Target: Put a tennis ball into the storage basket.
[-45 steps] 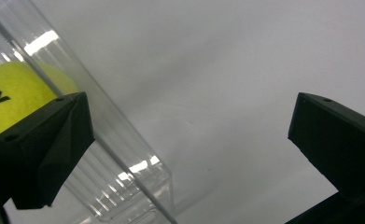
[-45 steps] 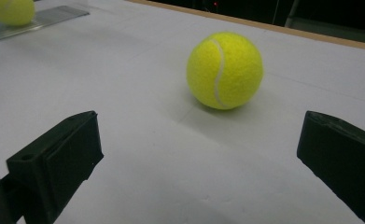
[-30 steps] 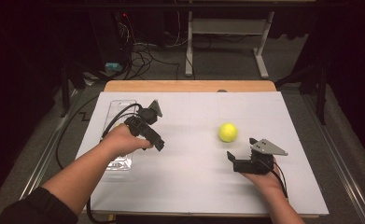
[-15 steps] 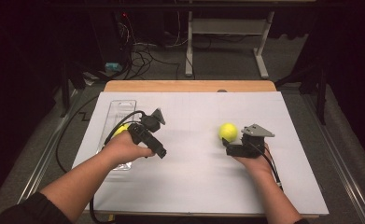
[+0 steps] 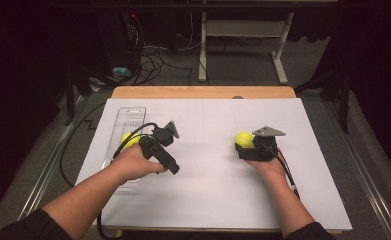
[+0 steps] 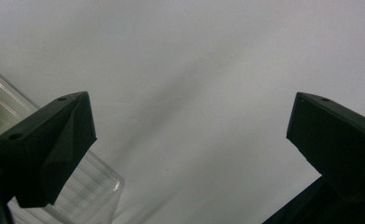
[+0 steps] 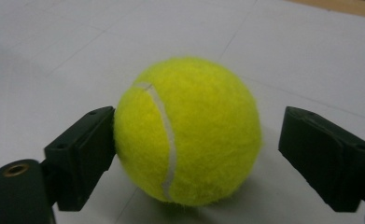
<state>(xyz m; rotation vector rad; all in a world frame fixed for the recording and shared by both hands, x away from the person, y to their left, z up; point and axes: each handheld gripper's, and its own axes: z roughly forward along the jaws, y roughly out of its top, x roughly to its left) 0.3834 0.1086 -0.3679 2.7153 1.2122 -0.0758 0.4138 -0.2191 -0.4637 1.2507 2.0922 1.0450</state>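
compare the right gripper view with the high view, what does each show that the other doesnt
Right gripper view alone: the white seam curving down the tennis ball, one jaw touching its side and a gap before the other jaw, so the right gripper is open around it.

High view alone: a second tennis ball in the clear plastic tray, the left gripper beside it, both forearms, and the cables on the floor beyond the table.

Both: the same yellow ball resting on the white table surface between the right gripper's jaws.

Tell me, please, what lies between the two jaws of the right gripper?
A yellow tennis ball sits on the white table between the open jaws of the right gripper, as the right gripper view shows.
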